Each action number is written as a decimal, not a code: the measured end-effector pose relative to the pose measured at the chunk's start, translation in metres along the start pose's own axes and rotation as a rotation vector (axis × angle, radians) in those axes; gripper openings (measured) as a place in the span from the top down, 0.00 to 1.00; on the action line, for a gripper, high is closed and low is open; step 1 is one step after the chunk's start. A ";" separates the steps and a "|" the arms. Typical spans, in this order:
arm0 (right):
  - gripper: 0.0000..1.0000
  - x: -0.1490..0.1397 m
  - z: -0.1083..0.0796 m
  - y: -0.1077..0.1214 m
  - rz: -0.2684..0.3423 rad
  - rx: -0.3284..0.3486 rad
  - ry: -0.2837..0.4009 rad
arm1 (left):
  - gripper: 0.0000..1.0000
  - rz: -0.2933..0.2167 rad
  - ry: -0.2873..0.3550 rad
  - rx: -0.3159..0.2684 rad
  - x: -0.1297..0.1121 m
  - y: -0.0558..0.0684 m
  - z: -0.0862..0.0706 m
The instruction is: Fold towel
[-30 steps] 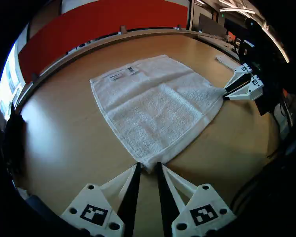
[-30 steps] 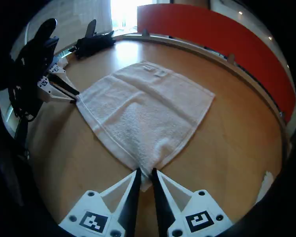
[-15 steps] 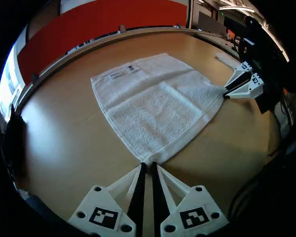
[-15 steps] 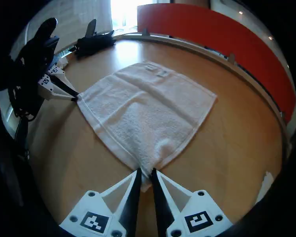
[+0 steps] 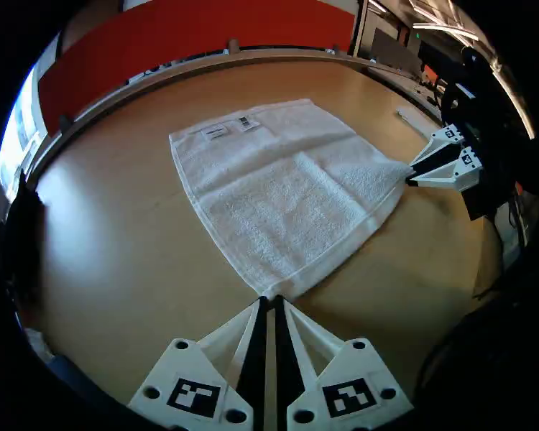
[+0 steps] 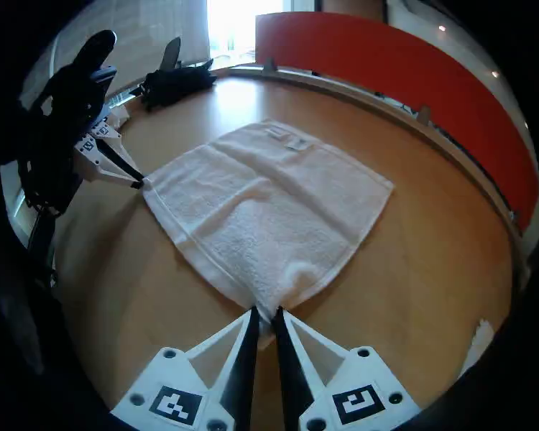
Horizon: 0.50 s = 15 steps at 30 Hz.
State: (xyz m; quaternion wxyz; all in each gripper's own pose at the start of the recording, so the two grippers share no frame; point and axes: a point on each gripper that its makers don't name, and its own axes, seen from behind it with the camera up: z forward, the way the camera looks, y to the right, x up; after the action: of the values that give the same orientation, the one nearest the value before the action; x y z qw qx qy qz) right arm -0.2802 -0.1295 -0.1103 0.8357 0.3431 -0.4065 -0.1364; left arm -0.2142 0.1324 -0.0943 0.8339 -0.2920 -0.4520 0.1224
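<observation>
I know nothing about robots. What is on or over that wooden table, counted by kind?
White towel: 1
Grippers: 2, the left gripper and the right gripper
Dark bundle: 1
White scrap: 1
Total: 5

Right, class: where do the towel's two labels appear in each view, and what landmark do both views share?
Left gripper view: labels upper centre-left, on the towel's far edge.
Right gripper view: labels just above centre, near the towel's far corner.
Shared landmark: the red panel beyond the labels.
</observation>
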 end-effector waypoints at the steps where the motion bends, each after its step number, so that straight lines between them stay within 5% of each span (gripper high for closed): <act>1: 0.84 0.001 -0.001 0.000 -0.001 0.000 0.001 | 0.92 -0.009 0.003 0.000 0.001 0.001 -0.003; 15: 0.84 0.035 -0.034 0.003 -0.035 -0.011 0.056 | 0.93 -0.096 0.064 0.016 0.031 0.001 -0.047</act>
State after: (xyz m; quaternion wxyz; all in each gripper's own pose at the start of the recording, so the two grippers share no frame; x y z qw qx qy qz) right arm -0.2319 -0.1287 -0.1025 0.8461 0.3494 -0.3761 -0.1436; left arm -0.1581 0.1304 -0.0933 0.8552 -0.2671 -0.4375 0.0766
